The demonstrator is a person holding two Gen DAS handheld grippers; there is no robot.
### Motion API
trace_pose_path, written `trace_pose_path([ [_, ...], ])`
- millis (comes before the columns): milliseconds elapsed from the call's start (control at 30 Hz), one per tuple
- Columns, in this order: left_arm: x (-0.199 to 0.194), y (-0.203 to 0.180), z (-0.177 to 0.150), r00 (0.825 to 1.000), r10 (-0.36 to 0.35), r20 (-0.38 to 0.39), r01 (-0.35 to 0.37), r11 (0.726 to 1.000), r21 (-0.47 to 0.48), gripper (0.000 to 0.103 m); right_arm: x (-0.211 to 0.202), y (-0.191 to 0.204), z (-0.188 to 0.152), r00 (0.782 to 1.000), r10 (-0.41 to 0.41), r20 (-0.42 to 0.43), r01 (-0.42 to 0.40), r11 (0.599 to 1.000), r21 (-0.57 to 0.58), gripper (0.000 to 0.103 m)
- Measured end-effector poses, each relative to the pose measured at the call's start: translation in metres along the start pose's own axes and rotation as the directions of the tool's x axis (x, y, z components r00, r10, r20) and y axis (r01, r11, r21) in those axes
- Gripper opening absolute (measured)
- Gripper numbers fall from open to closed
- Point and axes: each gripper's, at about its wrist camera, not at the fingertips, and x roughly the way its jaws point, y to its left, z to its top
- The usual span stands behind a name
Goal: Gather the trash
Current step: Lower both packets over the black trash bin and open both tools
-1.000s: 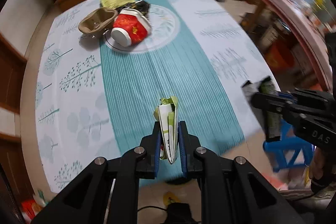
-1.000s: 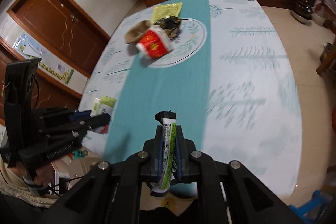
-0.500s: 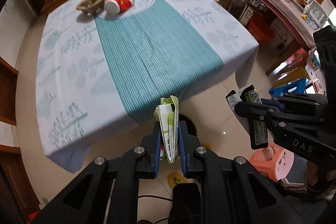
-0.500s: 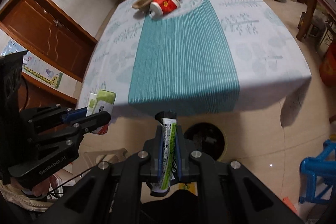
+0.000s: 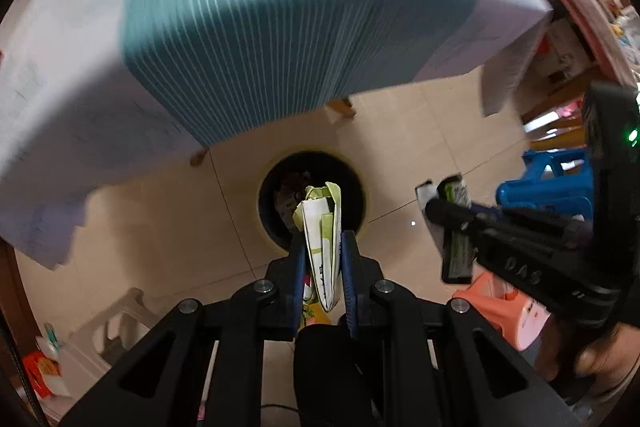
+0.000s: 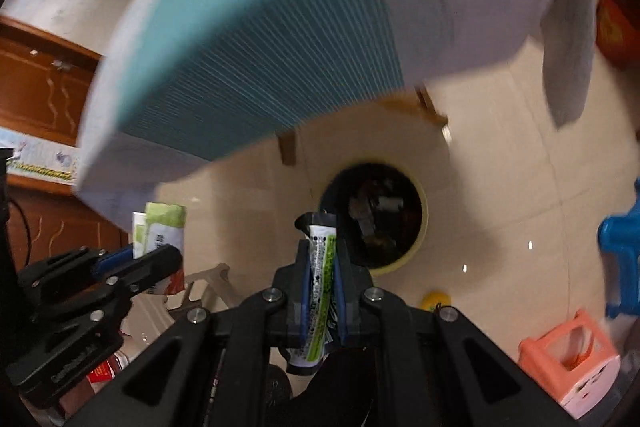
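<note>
Closest in, the left gripper (image 5: 323,263) points steeply down, its 2 blue-padded fingers (image 5: 298,267) pinching a crumpled green-and-white wrapper (image 5: 322,227) that stands up between them. Seen from the left wrist, the wrapper's top overlaps the dark mouth of the trash bin (image 5: 276,163) on the floor below.

The right gripper (image 6: 320,279) is pressed tight on a thin white-and-green sachet (image 6: 320,267) with a black torn top; the sachet runs the length of the pads and sticks out at both ends. From the right wrist the bin (image 6: 420,247) sits just beyond and to the right of that sachet, its yellow rim ringing a dark inside with scraps of trash already in it.

Each gripper shows in the other's view: the right one (image 5: 448,211) at the right of the left wrist view, with a person's hand (image 5: 608,367) on its handle, and the left one (image 6: 160,259) at the lower left of the right wrist view.

Farther off, the table's wooden legs (image 6: 286,147) stand on the beige tiled floor (image 5: 160,219), under a hanging white-and-teal striped tablecloth (image 5: 248,39). A blue plastic stool (image 5: 548,183) and an orange plastic stool (image 6: 568,359) stand to the right.
</note>
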Motion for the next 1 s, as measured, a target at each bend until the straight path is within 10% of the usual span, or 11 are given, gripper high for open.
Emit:
trace_pose_path([
  [433, 0.158, 0.032, -0.009, 1.0, -0.016, -0.016, 0.013, 0.988, -0.153, 0.03, 0.174, -0.065, 0.0, 0.996, -0.012, -0.089, 0.02, 0.995, 0.095, 0.013],
  [733, 0.187, 0.043, -0.008, 0.999, 0.003, -0.043, -0.012, 0.979, -0.206, 0.063, 0.217, -0.083, 0.009, 0.99, -0.007, -0.142, 0.03, 0.987, 0.16, 0.028],
  [1000, 0.181, 0.056, -0.005, 0.999, 0.022, -0.047, -0.033, 0.968, -0.251, 0.064, 0.217, -0.076, 0.013, 0.989, -0.02, -0.144, 0.04, 0.99, 0.136, 0.034],
])
